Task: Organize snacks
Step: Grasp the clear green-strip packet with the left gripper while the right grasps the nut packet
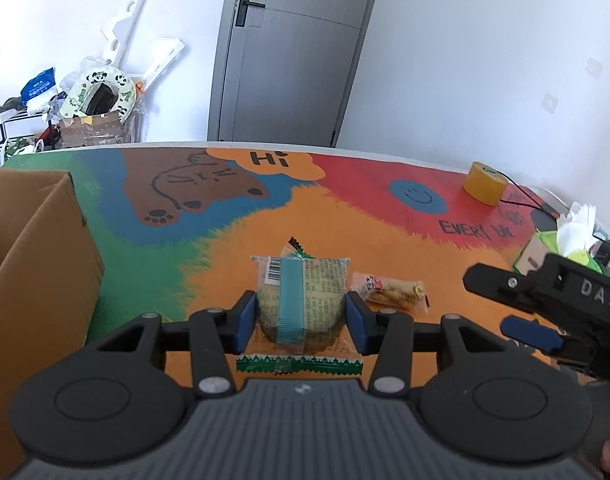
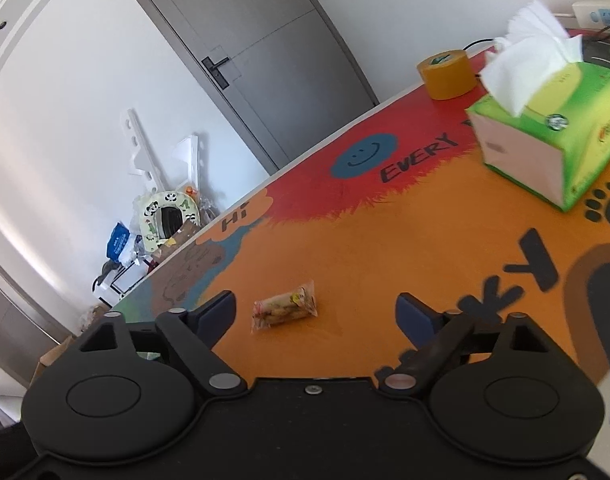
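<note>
Crinkly film wraps the round cake packet (image 1: 301, 300) that my left gripper (image 1: 301, 316) pinches across its middle, blue pads (image 1: 244, 322) touching both sides; it looks light, soft and crushable, so I'd grip the thick centre gently. My right gripper (image 2: 316, 312) hangs spread wide and empty over the small snack pack (image 2: 284, 307) on the orange mat (image 2: 385, 240), cardboard box (image 1: 33, 248) to my left.

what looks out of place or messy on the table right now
Nothing looks spilled or damaged. Two snacks are still loose on the mat outside the cardboard box: the wrapped cake, lying between the left gripper's blue pads, and the small snack packet, lying askew ahead of the open right gripper.
</note>
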`<state>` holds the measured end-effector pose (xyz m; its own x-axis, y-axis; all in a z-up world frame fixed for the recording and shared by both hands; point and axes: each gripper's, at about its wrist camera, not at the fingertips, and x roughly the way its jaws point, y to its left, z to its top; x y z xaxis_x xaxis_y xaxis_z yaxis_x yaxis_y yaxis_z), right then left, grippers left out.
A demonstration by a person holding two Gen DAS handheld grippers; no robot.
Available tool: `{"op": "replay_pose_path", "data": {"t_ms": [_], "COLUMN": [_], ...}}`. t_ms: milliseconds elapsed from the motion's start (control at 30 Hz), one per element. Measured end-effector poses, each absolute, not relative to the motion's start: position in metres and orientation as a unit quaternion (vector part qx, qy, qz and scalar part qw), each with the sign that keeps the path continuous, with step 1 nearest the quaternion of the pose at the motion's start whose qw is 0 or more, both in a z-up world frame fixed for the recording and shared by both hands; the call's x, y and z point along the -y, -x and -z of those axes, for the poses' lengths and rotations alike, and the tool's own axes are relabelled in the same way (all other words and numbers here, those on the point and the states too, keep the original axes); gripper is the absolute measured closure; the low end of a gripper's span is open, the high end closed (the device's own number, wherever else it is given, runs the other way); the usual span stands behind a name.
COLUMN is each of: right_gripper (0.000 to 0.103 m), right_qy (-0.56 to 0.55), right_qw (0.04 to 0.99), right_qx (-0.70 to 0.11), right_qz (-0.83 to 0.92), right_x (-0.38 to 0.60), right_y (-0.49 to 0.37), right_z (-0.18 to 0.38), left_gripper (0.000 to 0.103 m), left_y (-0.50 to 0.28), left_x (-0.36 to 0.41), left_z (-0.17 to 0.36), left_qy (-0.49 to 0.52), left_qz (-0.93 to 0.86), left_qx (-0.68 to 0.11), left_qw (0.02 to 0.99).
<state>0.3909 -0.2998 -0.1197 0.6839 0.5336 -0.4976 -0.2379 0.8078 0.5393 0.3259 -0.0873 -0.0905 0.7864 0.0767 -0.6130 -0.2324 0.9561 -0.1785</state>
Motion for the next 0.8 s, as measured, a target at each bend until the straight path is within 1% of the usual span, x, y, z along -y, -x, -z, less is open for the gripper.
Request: {"op": "replay_pose_path", "data": {"t_ms": [133,233,333,367,400,667,800], "right_gripper": [0.022,0.027,0.035,0.040,0.041,0.040,0.038], "right_qy": [-0.221,-0.225,-0.227,-0.232,-0.235,-0.154,-0.122], "right_qw": [0.886,0.881,0.876,0.872,0.870,0.896,0.900], "right_qx": [-0.343,-0.350,-0.365,-0.369,-0.371,-0.368,-0.378], "right_qz": [-0.219,-0.225,-0.220,-0.222,-0.223,-0.193,-0.181], "right_x": [0.290,0.283,0.276,0.274,0.272,0.242,0.232], "right_y": [-0.403,-0.409,-0.415,-0.417,-0.418,-0.428,-0.427], "right_z": [0.123,0.124,0.126,0.127,0.128,0.127,0.127], "left_gripper": [0.057,0.057,0.057,0.057,0.057,0.057,0.057], "left_y": [-0.328,-0.329,-0.331,-0.332,-0.332,-0.331,-0.330], "left_x": [0.080,0.075,0.070,0.069,0.068,0.063,0.058], "left_z": [0.091,0.091,0.091,0.092,0.092,0.091,0.093], "left_qy": [0.129,0.132,0.137,0.138,0.138,0.148,0.154], "left_qz": [-0.087,-0.091,-0.094,-0.094,-0.094,-0.091,-0.097], "left_qx": [-0.313,-0.310,-0.308,-0.307,-0.307,-0.303,-0.306], "left_qw": [0.937,0.937,0.937,0.937,0.937,0.937,0.934]}}
